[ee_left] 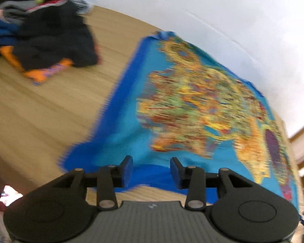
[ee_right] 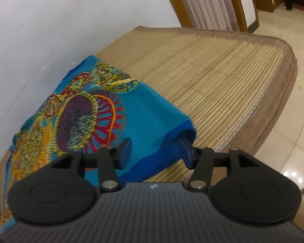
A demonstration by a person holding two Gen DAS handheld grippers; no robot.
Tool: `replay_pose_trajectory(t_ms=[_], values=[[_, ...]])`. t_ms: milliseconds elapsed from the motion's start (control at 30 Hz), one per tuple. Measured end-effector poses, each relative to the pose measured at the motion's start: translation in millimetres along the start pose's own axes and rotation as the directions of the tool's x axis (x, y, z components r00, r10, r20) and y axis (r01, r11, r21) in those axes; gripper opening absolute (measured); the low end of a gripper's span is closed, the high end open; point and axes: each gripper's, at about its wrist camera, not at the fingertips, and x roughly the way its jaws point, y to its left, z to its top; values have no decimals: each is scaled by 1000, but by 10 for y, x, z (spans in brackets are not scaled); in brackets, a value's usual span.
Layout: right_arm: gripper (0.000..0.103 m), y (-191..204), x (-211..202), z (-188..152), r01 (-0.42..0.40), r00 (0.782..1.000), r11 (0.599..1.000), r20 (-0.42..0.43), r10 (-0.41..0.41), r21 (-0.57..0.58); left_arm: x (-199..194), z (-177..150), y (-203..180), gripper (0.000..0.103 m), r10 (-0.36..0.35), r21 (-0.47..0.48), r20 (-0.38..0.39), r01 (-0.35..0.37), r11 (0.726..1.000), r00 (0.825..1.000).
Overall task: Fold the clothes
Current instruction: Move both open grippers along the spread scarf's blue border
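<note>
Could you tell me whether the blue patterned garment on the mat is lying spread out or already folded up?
Mostly spread: the blue patterned garment lies flat on the mat, printed side up. Only its near right corner curls up. Whether it was folded once already, I cannot tell.

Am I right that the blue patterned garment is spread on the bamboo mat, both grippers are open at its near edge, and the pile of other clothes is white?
Not quite: the pile of other clothes is mostly black and dark blue, with orange and pink showing, as the left wrist view shows. The rest holds: the blue patterned garment lies on the bamboo mat, with the left gripper and right gripper open at its near edge.
</note>
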Motion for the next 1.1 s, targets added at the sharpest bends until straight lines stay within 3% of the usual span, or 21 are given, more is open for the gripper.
replay_pose_trajectory(t_ms=[167, 300, 400, 433, 467, 500, 600, 867, 1000, 1100], values=[[55, -153, 77, 146, 60, 997, 998, 41, -58, -34, 255, -57, -534, 47, -47, 73, -37, 50, 996, 998], [55, -273, 338, 256, -26, 996, 999, -83, 28, 26, 475, -163, -925, 47, -53, 19, -87, 55, 998, 995], [54, -202, 433, 258, -121, 986, 992, -122, 118, -21, 595, -280, -1226, 47, -34, -28, -98, 31, 999, 995], [50, -179, 466, 262, -145, 981, 989, -139, 139, -34, 631, -322, -1323, 47, -30, -43, -98, 25, 999, 995], [22, -166, 504, 272, -156, 976, 987, -162, 148, -36, 663, -357, -1408, 47, -25, -56, -101, 20, 998, 995], [4, -153, 541, 282, -167, 970, 985, -185, 157, -38, 693, -389, -1487, 47, -21, -69, -104, 14, 998, 994], [4, -242, 521, 349, -171, 970, 985, -179, 163, -32, 737, -494, -1674, 47, 21, -77, -102, -29, 997, 995], [4, -911, 242, 756, -74, 991, 996, -114, 68, -44, 731, -754, -1715, 47, 94, -110, -121, -107, 988, 988], [5, -1018, 260, 812, -49, 986, 996, -165, 37, -70, 673, -848, -1693, 47, 156, -84, -120, -167, 982, 980], [9, -990, 140, 837, -44, 990, 998, -129, 48, 32, 566, -876, -1651, 47, 199, -65, -102, -206, 976, 975]])
